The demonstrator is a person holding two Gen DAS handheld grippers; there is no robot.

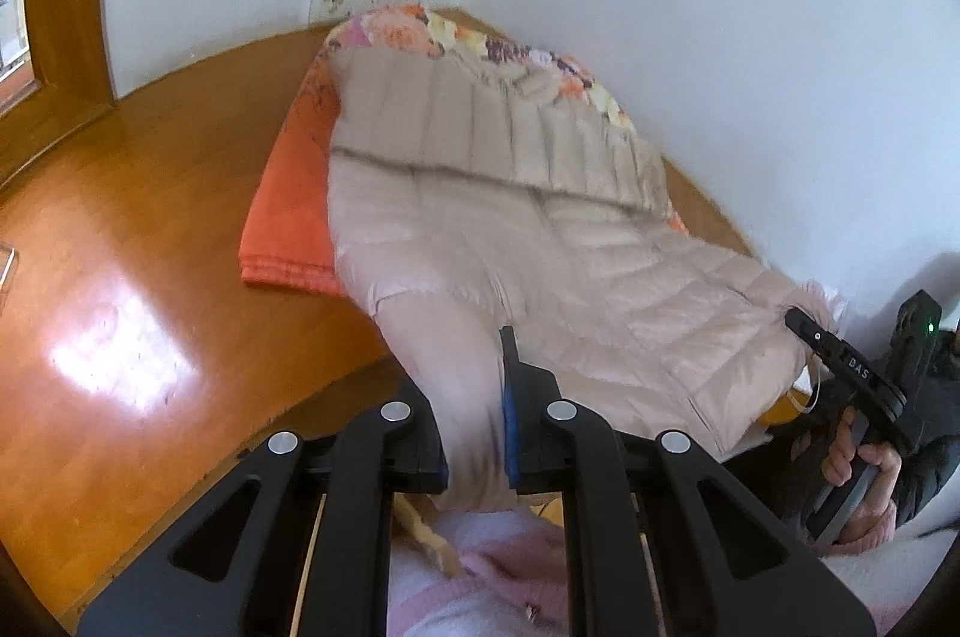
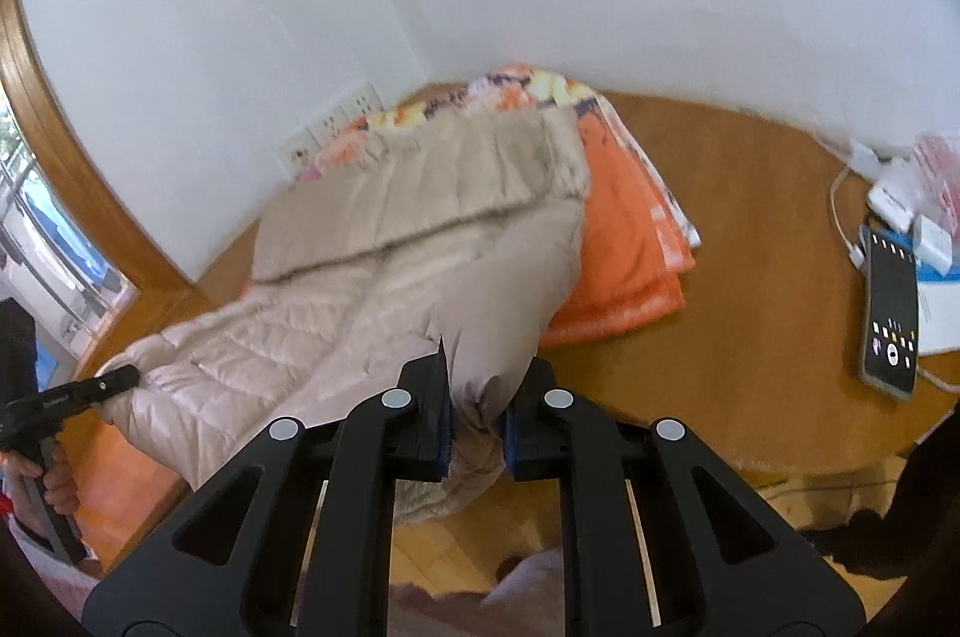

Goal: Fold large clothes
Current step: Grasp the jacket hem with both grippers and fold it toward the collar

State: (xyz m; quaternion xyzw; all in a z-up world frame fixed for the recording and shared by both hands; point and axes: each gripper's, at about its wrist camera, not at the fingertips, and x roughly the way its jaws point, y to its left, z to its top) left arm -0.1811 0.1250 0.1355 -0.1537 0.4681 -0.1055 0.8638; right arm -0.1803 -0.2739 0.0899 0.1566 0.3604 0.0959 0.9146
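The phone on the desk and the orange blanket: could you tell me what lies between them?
Only bare wooden desk separates the phone from the orange blanket, as the right wrist view shows.

The quilted beige jacket (image 1: 540,229) looks smooth with a faint sheen. Beneath it lies a soft, matt orange blanket (image 1: 288,217). Around the blanket, the wooden counter (image 1: 120,277) is glossy.

A beige quilted puffer coat (image 1: 528,229) lies part-folded ahead of both tools, its near edge bunched between each tool's fingers.
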